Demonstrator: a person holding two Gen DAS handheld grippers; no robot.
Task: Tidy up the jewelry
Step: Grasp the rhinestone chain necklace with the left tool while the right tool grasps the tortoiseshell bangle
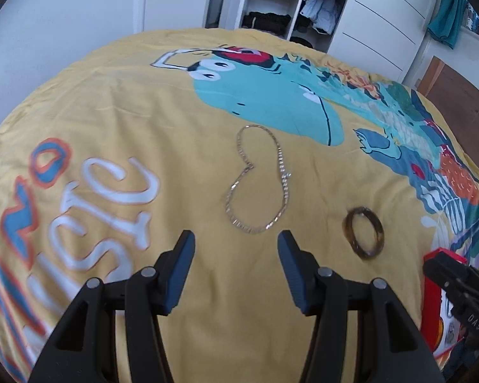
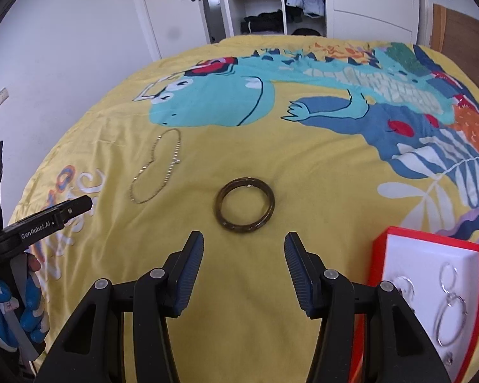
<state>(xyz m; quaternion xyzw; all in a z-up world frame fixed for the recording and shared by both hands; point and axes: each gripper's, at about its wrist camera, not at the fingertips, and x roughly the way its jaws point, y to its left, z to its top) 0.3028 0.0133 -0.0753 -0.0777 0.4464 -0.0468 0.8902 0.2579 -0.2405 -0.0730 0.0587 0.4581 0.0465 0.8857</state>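
Note:
A gold chain necklace (image 1: 255, 182) lies in a loop on the yellow bedspread, just ahead of my open, empty left gripper (image 1: 236, 242). It also shows in the right wrist view (image 2: 156, 167) at the left. A dark brown bangle (image 2: 245, 203) lies flat just ahead of my open, empty right gripper (image 2: 244, 244); it also shows in the left wrist view (image 1: 364, 232) to the right. A red jewelry box (image 2: 431, 239) with a white lining sits at the right and holds silver hoop earrings (image 2: 452, 316).
The bedspread (image 2: 303, 166) has a blue dinosaur print and covers the whole bed. The left gripper's body (image 2: 41, 220) shows at the left edge of the right view. An open wardrobe (image 2: 271, 3) and a door stand beyond the bed.

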